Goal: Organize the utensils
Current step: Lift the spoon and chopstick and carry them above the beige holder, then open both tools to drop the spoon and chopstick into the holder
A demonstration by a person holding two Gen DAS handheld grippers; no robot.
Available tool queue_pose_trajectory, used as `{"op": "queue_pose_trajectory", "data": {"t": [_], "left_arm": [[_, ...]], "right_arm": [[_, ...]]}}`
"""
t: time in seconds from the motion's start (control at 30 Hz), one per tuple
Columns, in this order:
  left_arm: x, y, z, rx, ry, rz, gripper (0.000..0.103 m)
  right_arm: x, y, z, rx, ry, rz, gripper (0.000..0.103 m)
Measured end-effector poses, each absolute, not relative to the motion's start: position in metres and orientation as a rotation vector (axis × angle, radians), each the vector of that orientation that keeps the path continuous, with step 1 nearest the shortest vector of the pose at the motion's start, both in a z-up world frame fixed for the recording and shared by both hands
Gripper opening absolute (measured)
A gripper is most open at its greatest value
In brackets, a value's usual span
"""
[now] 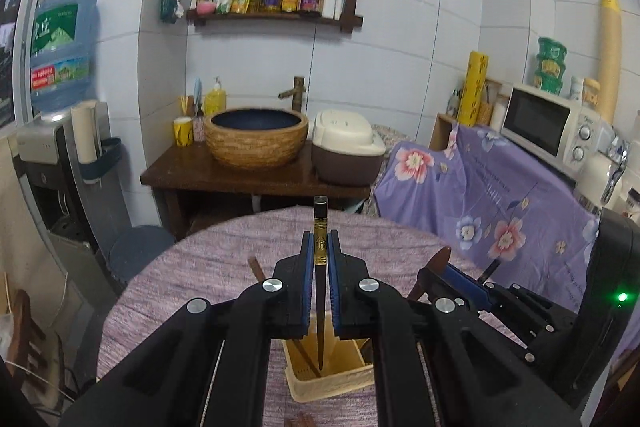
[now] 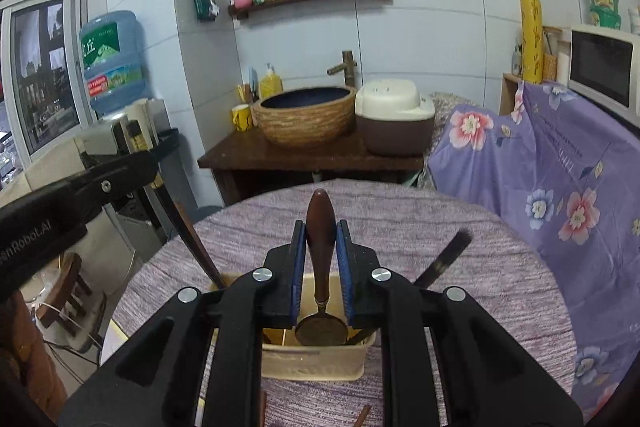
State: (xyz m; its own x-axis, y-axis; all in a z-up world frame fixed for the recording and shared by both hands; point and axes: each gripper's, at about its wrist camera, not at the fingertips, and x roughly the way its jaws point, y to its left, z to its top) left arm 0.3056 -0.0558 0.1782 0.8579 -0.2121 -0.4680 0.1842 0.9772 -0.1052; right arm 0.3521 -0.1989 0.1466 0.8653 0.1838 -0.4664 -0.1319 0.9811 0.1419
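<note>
Left gripper: pinching dark chopstick, "…nRobot.AI" on its body.
Right gripper: pinching wooden-handled spoon.
Caddy: beige, beneath both.

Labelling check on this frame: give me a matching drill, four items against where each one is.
Items:
1. chopstick
2. spoon
3. utensil holder
4. rice cooker

Places:
A. on the dark wooden counter beside the basin
B. clamped in the right hand-held gripper
C. on the round table's purple cloth, below both grippers
D. clamped in the left hand-held gripper

Pairs: 1-D, 2-B, 3-C, 4-A
</note>
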Motion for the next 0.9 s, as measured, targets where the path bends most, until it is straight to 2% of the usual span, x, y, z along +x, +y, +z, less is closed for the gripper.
{"op": "queue_pose_trajectory", "data": {"t": [0.3,0.7,0.77,0.8,0.83,0.87,0.9], "left_arm": [[0.317,-0.051,0.133,-0.073,0.604,-0.205,0.008],[0.316,-0.042,0.129,-0.090,0.602,-0.222,0.009],[0.312,-0.040,0.131,-0.096,0.604,-0.237,0.014],[0.309,-0.038,0.132,-0.100,0.601,-0.241,0.022],[0.305,-0.036,0.133,-0.105,0.594,-0.243,0.035],[0.299,-0.033,0.134,-0.111,0.582,-0.243,0.041],[0.291,-0.031,0.135,-0.113,0.567,-0.243,0.052]], "right_arm": [[0.354,-0.196,0.105,0.090,0.553,0.172,0.016],[0.345,-0.195,0.094,0.062,0.518,0.179,0.017],[0.339,-0.197,0.096,0.058,0.502,0.181,0.021],[0.334,-0.199,0.097,0.062,0.495,0.182,0.025],[0.329,-0.201,0.099,0.069,0.485,0.181,0.036],[0.321,-0.204,0.100,0.079,0.467,0.177,0.046],[0.312,-0.206,0.101,0.084,0.452,0.168,0.048]]}}
